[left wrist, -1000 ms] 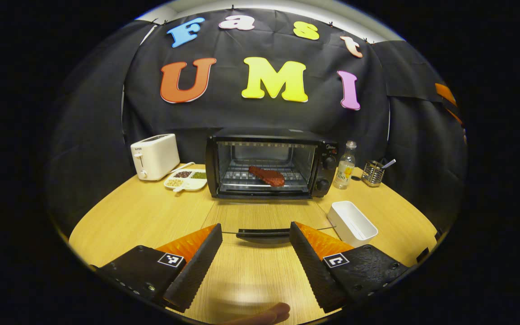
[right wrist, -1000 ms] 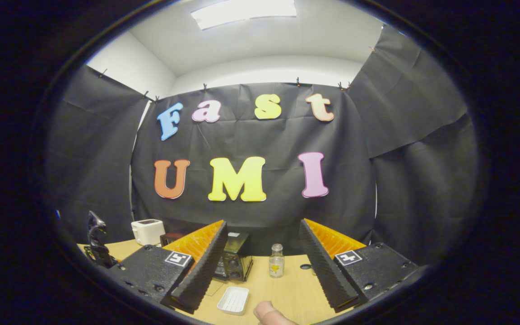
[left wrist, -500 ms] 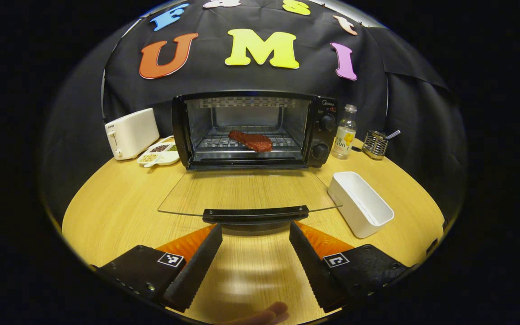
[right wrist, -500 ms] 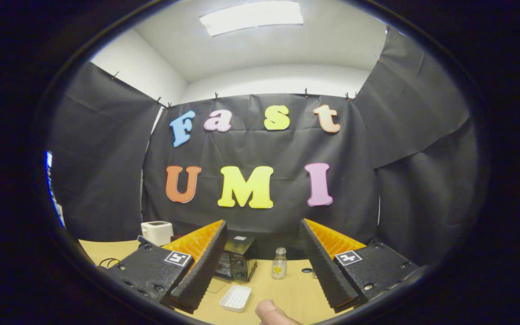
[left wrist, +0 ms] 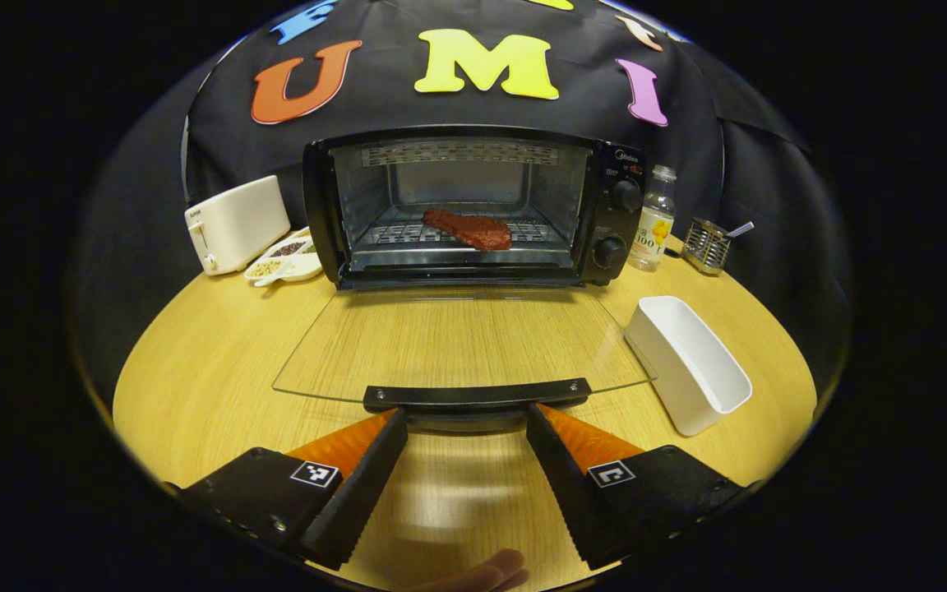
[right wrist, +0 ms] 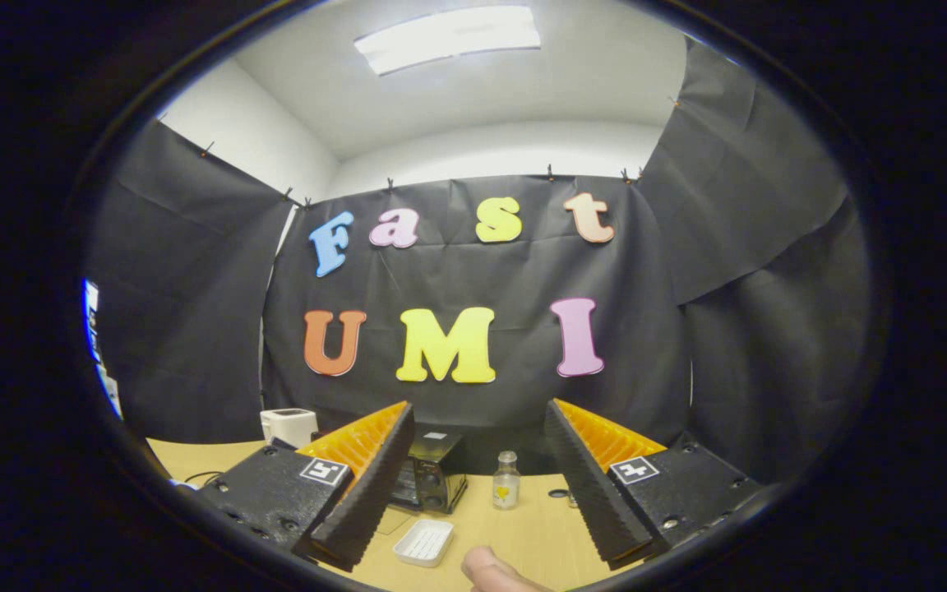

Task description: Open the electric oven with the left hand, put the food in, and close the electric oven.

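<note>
The black electric oven (left wrist: 473,205) stands at the back of the wooden table with its glass door (left wrist: 461,341) folded down flat toward me. A reddish-brown piece of meat (left wrist: 469,228) lies on the wire rack inside. The door's black handle (left wrist: 476,396) sits just beyond my left gripper (left wrist: 467,423), which is open with nothing between its fingers. In the right gripper view my right gripper (right wrist: 480,427) is open and empty, held high and well back; the oven (right wrist: 428,473) appears small below it.
A white rectangular dish (left wrist: 687,362) lies right of the door. A white toaster (left wrist: 235,224) and a sectioned dish of grains (left wrist: 284,261) stand left of the oven. A small bottle (left wrist: 654,220) and a wire holder (left wrist: 708,245) stand to its right.
The left gripper has moved forward and tilted down; the oven and its open door now look larger and closer, and the handle lies at its fingertips. The right gripper has barely shifted.
</note>
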The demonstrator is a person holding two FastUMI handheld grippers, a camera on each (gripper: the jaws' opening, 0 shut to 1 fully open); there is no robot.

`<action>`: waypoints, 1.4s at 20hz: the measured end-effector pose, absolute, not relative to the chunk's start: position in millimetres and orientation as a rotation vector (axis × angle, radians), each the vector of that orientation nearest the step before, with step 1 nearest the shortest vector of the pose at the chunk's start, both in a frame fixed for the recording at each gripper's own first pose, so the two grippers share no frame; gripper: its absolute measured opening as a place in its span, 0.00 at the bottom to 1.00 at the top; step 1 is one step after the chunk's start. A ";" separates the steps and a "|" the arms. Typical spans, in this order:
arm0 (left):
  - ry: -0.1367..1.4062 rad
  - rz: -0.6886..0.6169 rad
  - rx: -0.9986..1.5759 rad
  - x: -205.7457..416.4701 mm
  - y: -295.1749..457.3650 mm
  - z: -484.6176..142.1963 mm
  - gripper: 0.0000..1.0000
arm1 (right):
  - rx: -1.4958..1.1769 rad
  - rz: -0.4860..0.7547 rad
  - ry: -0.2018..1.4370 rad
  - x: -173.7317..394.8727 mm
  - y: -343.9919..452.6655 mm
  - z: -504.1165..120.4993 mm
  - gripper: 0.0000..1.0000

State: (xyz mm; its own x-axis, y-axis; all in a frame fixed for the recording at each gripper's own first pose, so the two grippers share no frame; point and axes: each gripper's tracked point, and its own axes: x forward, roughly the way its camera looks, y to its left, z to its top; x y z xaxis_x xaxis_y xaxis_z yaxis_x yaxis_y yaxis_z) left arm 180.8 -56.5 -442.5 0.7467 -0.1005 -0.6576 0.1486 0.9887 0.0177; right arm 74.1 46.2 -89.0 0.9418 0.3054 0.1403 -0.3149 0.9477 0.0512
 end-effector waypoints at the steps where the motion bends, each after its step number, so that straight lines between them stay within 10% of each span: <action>1: 0.724 -0.133 0.066 179.8 -57.3 -444.1 0.94 | 0.074 0.312 -0.125 75.8 45.6 -90.8 1.00; 28: 0.538 -0.182 0.100 217.2 -55.6 -351.2 0.97 | 0.084 0.164 -0.061 59.7 30.6 -104.8 0.96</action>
State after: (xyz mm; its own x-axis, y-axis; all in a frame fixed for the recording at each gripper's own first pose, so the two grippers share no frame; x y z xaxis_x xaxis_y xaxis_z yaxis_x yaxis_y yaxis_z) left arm 217.2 -55.6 -351.2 0.8433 -0.1458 -0.5173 0.1982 0.9790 0.0472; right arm 59.7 30.6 -104.8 0.9848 0.1602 0.0671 -0.1653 0.9831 0.0787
